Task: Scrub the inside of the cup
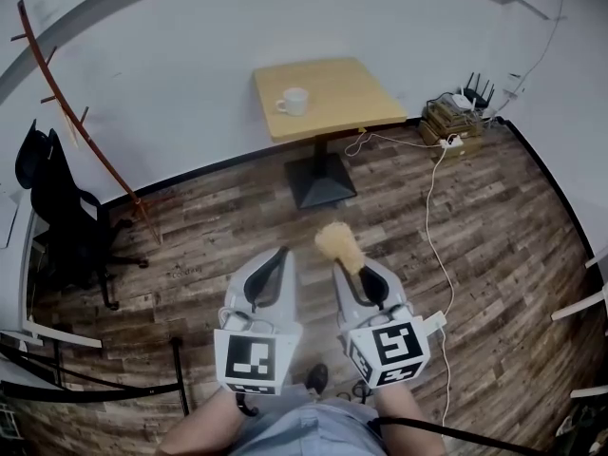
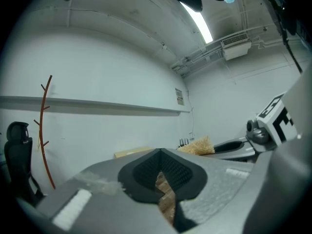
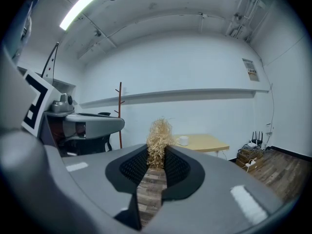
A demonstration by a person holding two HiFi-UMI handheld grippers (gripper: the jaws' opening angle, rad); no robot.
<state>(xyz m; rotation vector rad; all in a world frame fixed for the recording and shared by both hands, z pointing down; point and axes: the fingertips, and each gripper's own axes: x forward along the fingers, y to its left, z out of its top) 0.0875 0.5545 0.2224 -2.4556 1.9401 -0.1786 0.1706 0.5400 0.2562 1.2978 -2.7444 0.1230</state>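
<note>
A white cup (image 1: 293, 102) stands on a small wooden table (image 1: 342, 93) across the room, far from both grippers. The right gripper view shows the cup (image 3: 183, 140) on that table (image 3: 207, 142) too. My right gripper (image 1: 342, 266) is shut on a tuft of straw-coloured scrubber (image 1: 338, 244), which sticks up past its jaws (image 3: 158, 141). My left gripper (image 1: 281, 253) is held beside it over the floor. Its jaws are shut with nothing between them, as the left gripper view (image 2: 160, 173) shows. The scrubber (image 2: 197, 145) shows at that view's right.
Wooden plank floor lies between me and the table's black pedestal (image 1: 320, 180). A bare coat stand (image 1: 81, 126) and a black office chair (image 1: 59, 218) are at the left wall. A white cable (image 1: 432, 212) runs over the floor to boxes and a router (image 1: 463, 110) at the right.
</note>
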